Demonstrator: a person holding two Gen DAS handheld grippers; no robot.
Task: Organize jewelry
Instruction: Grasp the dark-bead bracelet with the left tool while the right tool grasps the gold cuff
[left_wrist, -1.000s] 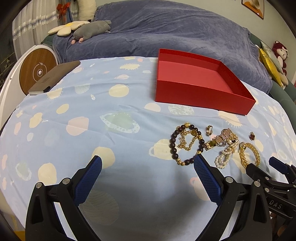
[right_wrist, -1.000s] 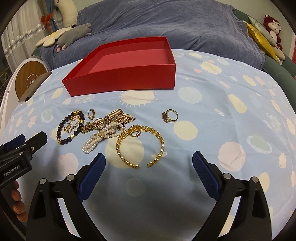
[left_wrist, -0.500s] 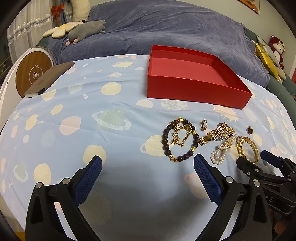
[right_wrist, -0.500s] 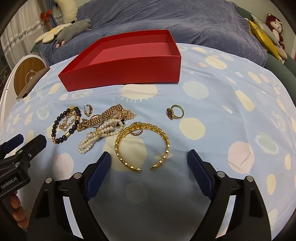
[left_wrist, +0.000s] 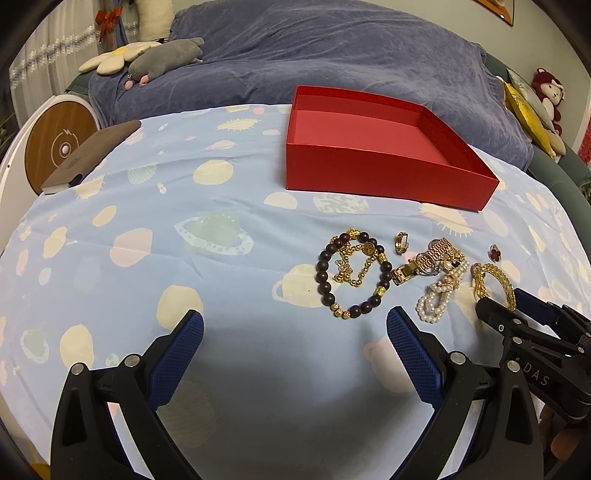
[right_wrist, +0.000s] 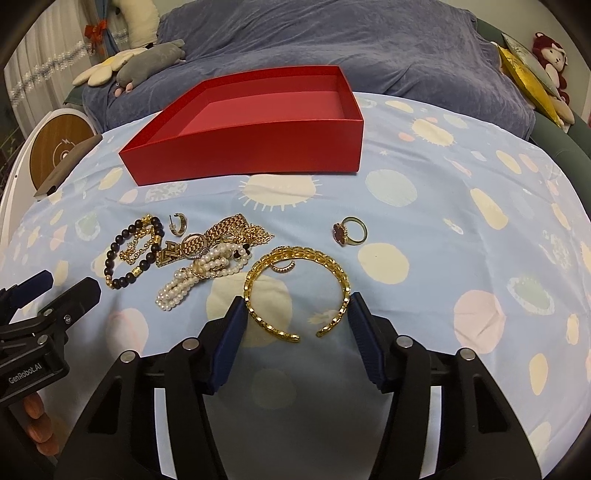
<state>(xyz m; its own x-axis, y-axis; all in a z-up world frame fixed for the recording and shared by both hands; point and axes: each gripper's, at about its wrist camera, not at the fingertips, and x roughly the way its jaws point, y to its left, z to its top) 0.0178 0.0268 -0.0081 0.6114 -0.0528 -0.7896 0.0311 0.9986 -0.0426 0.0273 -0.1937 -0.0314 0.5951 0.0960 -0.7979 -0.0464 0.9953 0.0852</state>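
An empty red box (left_wrist: 384, 155) (right_wrist: 258, 147) stands at the back of the spotted cloth. In front of it lie a dark bead bracelet (left_wrist: 351, 273) (right_wrist: 133, 251), a gold watch (right_wrist: 207, 240), a pearl bracelet (right_wrist: 199, 273) (left_wrist: 439, 295), a small earring (right_wrist: 179, 223) and a red-stone ring (right_wrist: 349, 230). My right gripper (right_wrist: 297, 314) has its jaws partly closed on either side of a gold open bangle (right_wrist: 295, 288), touching or nearly touching it. My left gripper (left_wrist: 295, 332) is open and empty, just short of the bead bracelet.
A blue duvet (left_wrist: 332, 55) lies behind the box, with plush toys (left_wrist: 147, 59) at the left and cushions (right_wrist: 528, 74) at the right. A brown notebook (left_wrist: 88, 155) and a round wooden disc (left_wrist: 59, 147) sit at the cloth's far left edge.
My right gripper has moved forward to the gold bangle and its jaws have narrowed around it. My left gripper has drawn back a little and stays open.
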